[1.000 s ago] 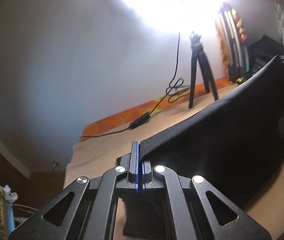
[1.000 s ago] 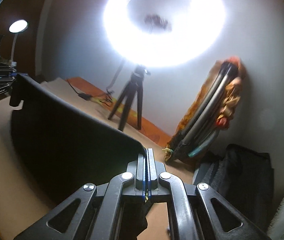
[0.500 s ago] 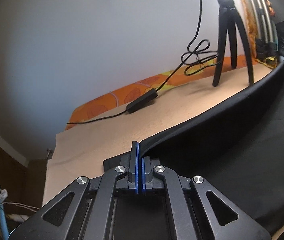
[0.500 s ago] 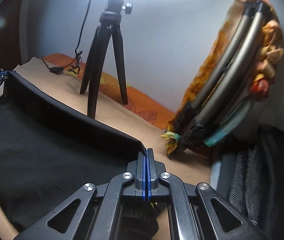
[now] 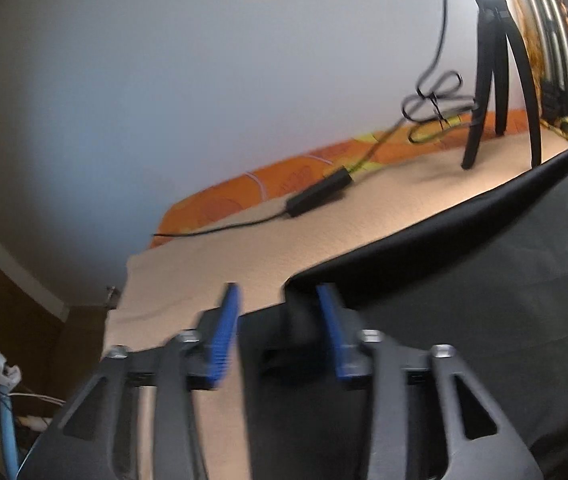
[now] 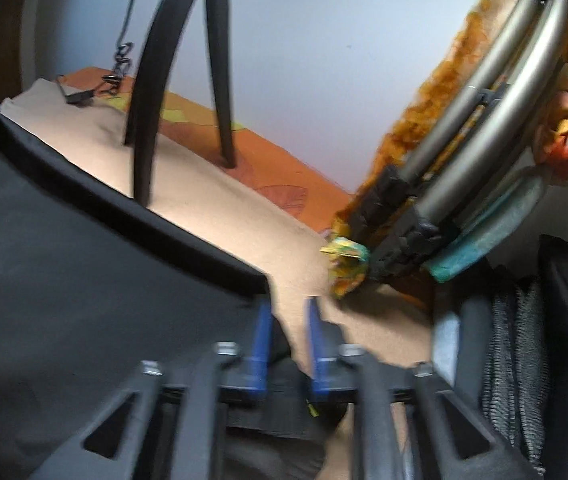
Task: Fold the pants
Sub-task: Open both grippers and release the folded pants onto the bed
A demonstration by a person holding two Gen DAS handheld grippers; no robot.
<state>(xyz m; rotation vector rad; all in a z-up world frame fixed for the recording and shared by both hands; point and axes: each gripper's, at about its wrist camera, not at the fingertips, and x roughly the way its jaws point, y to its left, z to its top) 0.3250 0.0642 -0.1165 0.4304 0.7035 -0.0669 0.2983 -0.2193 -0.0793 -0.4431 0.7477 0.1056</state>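
On the beige bed cover [image 5: 364, 216] lie the black pants [image 5: 484, 280], folded edge toward the tripod [image 6: 179, 80]. Left gripper [image 5: 279, 308] and right gripper [image 6: 287, 320] both gape, released, pant corners beside them.

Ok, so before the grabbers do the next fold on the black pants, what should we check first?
1. Left gripper open: ok.
2. Right gripper open: ok.
3. Pants let go by both: ok, though the corners sit close to the fingers.
4. Folded edge straight: ok, it runs in one smooth line.
5. Tripod off the cloth: ok, beside it.
6. Layers matched underneath: cannot tell.
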